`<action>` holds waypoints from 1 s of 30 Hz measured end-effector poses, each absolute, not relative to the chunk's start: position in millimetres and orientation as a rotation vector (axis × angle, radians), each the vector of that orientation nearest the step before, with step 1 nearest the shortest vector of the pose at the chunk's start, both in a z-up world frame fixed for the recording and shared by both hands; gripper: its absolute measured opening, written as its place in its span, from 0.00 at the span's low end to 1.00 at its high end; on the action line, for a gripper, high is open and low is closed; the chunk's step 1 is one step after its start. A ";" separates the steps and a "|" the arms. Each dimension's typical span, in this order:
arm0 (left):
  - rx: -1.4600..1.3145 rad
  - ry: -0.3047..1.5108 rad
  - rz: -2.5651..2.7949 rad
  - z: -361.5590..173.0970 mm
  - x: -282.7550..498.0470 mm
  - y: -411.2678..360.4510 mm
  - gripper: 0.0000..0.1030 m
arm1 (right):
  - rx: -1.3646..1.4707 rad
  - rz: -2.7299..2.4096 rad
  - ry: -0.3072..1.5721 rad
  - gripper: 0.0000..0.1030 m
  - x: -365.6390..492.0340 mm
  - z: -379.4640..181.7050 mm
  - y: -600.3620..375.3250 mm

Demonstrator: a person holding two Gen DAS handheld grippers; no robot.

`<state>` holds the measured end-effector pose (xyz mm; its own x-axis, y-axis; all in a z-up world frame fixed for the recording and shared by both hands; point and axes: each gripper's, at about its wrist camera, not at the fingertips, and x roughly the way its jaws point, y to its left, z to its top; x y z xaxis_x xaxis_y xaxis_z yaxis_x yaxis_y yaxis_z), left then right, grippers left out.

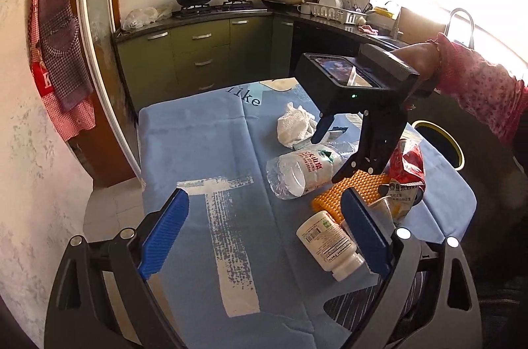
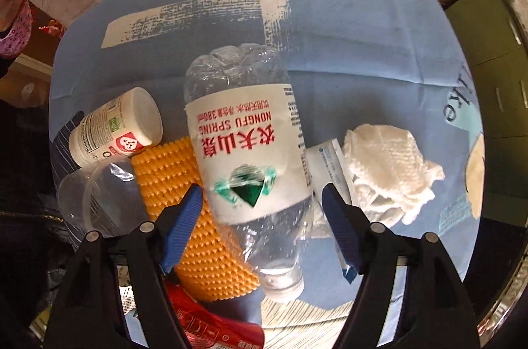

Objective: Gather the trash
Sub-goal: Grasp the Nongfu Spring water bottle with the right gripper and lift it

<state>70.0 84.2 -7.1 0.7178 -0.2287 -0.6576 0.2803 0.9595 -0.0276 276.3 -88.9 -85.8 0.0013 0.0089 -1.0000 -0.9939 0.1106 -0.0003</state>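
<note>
A crushed clear water bottle [image 1: 303, 170] [image 2: 250, 151] with a white label lies on the blue tablecloth [image 1: 198, 151]. My right gripper [image 1: 336, 147] [image 2: 262, 226] points down over it, open, one blue finger on each side of the bottle and neither pad pressing it. Around the bottle lie a white pill bottle [image 1: 330, 246] [image 2: 115, 127], an orange knobbly pad [image 1: 349, 190] [image 2: 184, 200], a crumpled white tissue [image 1: 297, 124] [image 2: 386, 170], a clear plastic cup [image 2: 95, 193] and a red snack wrapper [image 1: 406, 164] [image 2: 211, 326]. My left gripper [image 1: 264, 233] hangs open above the near part of the table, holding nothing.
A dark bin with a yellow rim [image 1: 442, 141] stands beyond the table's right edge, below the person's pink sleeve [image 1: 478, 91]. A small white packet [image 2: 326, 164] lies between bottle and tissue. Green kitchen cabinets [image 1: 198, 52] and a doorframe are behind the table.
</note>
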 end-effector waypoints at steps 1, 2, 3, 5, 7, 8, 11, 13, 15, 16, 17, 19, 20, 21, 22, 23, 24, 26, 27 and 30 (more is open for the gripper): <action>0.073 0.720 -0.281 -8.7 71.4 85.4 0.89 | -1.124 1.137 1.267 0.68 278.9 -89.6 -86.6; 0.071 0.724 -0.281 -10.0 72.4 86.1 0.89 | -1.126 1.140 1.273 0.68 281.6 -92.0 -83.2; 0.070 0.729 -0.281 -11.4 73.5 86.6 0.89 | -1.128 1.142 1.280 0.68 283.8 -94.7 -80.2; 0.070 0.737 -0.283 -14.6 75.1 87.2 0.89 | -1.134 1.149 1.299 0.68 284.3 -99.2 -75.6; 0.070 0.743 -0.282 -16.9 77.2 87.6 0.89 | -1.134 1.147 1.307 0.67 284.1 -104.2 -73.7; 0.069 0.746 -0.281 -18.2 78.0 87.8 0.89 | -1.125 1.142 1.312 0.61 284.6 -105.9 -73.6; 0.063 0.753 -0.279 -21.4 80.4 88.9 0.89 | -1.114 1.129 1.292 0.60 282.3 -105.2 -72.3; 0.061 0.755 -0.277 -21.9 81.2 89.6 0.89 | -1.116 1.123 1.269 0.60 278.8 -98.3 -73.6; 0.060 0.755 -0.276 -22.3 81.4 90.0 0.89 | -1.100 1.123 1.246 0.60 277.0 -86.5 -75.4; 0.060 0.753 -0.277 -21.7 81.4 89.1 0.89 | -1.085 1.124 1.228 0.60 275.4 -78.1 -76.3; 0.063 0.751 -0.278 -20.8 80.8 87.9 0.89 | -1.072 1.124 1.216 0.60 275.2 -72.0 -77.0; 0.068 0.746 -0.281 -19.1 78.9 85.3 0.89 | -1.053 1.113 1.178 0.60 271.6 -56.1 -81.7; 0.071 0.743 -0.284 -18.3 77.4 83.3 0.89 | -1.044 1.109 1.165 0.60 270.5 -50.6 -82.8; 0.075 0.740 -0.287 -17.4 75.6 81.2 0.89 | -1.028 1.107 1.148 0.60 268.8 -43.1 -86.1; 0.077 0.738 -0.289 -16.4 74.4 79.5 0.89 | -1.009 1.105 1.132 0.60 266.7 -35.5 -90.3; 0.079 0.735 -0.293 -15.3 73.1 77.1 0.89 | -0.993 1.104 1.117 0.60 264.3 -29.4 -93.7; 0.082 0.733 -0.296 -14.5 71.9 75.1 0.89 | -0.968 1.101 1.100 0.60 262.0 -22.3 -98.6; 0.088 0.727 -0.301 -12.2 69.6 70.2 0.89 | -0.922 1.090 1.073 0.60 256.3 -11.4 -107.0; 0.091 0.725 -0.304 -11.0 68.8 67.9 0.89 | -0.896 1.079 1.055 0.60 252.3 -6.1 -112.0; 0.106 0.717 -0.317 -6.2 65.5 58.0 0.89 | -0.811 1.038 0.998 0.60 247.4 14.5 -147.4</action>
